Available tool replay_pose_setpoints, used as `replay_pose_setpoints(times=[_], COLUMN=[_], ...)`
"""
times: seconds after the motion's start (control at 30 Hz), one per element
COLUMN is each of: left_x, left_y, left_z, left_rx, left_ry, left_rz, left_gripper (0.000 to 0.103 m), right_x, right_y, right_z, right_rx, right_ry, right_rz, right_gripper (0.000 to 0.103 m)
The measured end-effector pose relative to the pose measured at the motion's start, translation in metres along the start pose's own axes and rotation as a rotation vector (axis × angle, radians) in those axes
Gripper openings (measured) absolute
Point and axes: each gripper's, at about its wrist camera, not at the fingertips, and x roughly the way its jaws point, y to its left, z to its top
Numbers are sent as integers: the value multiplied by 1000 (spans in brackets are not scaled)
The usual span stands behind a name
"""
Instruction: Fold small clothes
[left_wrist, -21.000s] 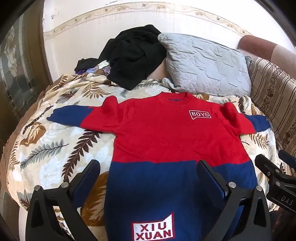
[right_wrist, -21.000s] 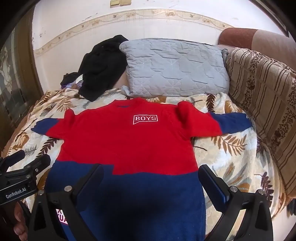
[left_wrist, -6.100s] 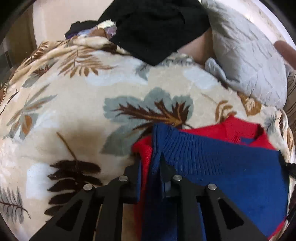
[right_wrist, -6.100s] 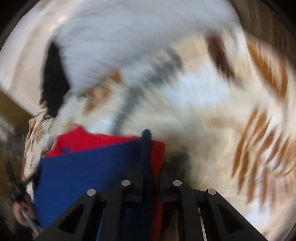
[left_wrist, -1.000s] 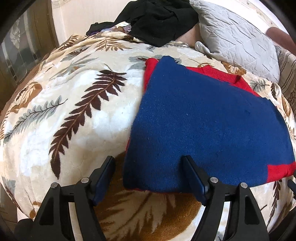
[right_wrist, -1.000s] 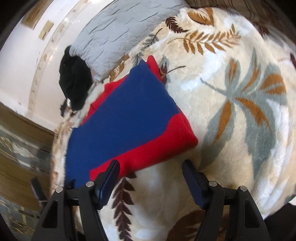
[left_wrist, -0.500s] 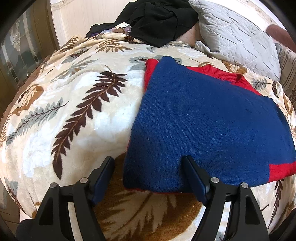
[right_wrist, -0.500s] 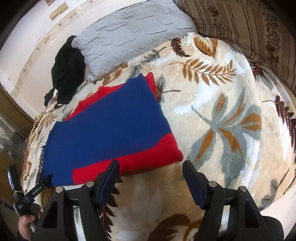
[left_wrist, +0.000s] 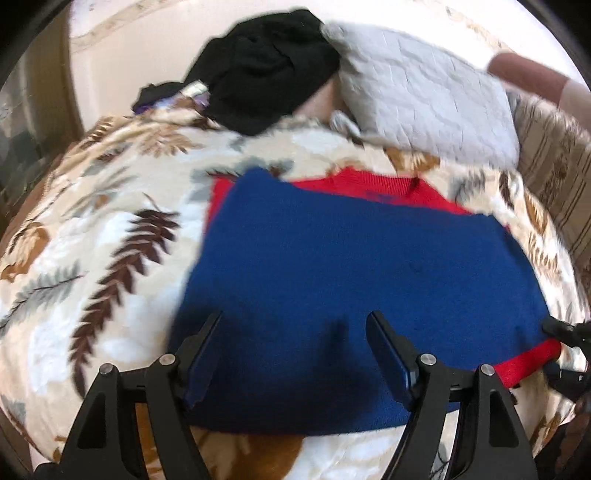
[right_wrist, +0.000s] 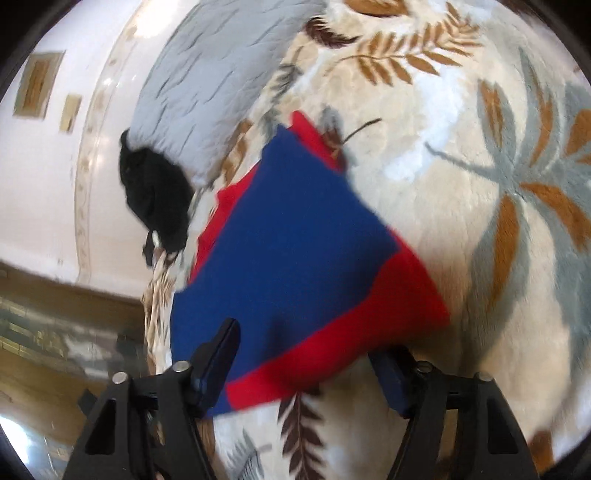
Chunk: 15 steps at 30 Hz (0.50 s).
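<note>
The red and blue sweater (left_wrist: 354, 280) lies folded in half on the leaf-print blanket (left_wrist: 110, 258), blue part on top, red collar at the far edge. My left gripper (left_wrist: 295, 343) is open, its fingers over the sweater's near left edge. In the right wrist view the sweater (right_wrist: 295, 236) shows its red band at the near right corner. My right gripper (right_wrist: 306, 354) is open with that red corner between its fingers; its tip also shows at the right edge of the left wrist view (left_wrist: 565, 332).
A grey quilted pillow (left_wrist: 424, 96) and a heap of black clothes (left_wrist: 258, 74) lie at the head of the bed. A striped sofa back (left_wrist: 554, 177) stands to the right. A wooden wall panel (right_wrist: 55, 332) is to the left.
Both grippers have moved forward onto the sweater's near edge. The left fingers now overlap the blue cloth; the right gripper has tilted and closed in on the red corner. Both stay open.
</note>
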Motion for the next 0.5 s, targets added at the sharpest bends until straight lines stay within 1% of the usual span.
replay_pose_setpoints(times=[0.03,0.1,0.17,0.2,0.23,0.3,0.33,0.37,0.4,0.43,0.47,0.5], left_x=[9,25,21,21,21,21,22,23,24,24,23,23], left_y=[-2,-1,4,5,7,8,8,7,6,5,4,3], left_z=[-1,-6,-9,-11,-12,-14,-15,-15,-16,-17,-19,-19], left_rx=[15,35,37,39,44,57,60,63,66,71,74,77], left_ry=[24,71,44,42,41,33,31,27,21,17,14,12], left_rz=[14,51,46,49,46,40,42,44,46,50,52,52], left_gripper=[78,78,78,78,78,78,78,78,79,79,79,79], right_x=[4,-6,-20,-25,-30,-40,-46,-56,-58,-57,-49,-39], right_y=[1,9,10,5,-1,-7,-7,-1,6,16,24,30], right_z=[3,-1,-7,-7,-8,-3,1,9,15,25,37,48], right_rx=[-26,-105,-153,-167,-177,-192,-198,-227,-253,-283,-297,-303], right_ry=[6,-27,-54,-58,-47,-34,-53,-100,-122,-130,-111,-80], right_rz=[-30,-101,-157,-172,-156,-162,-166,-179,-172,-148,-114,-85], right_gripper=[10,9,10,13,19,48,57,69,71,71,75,75])
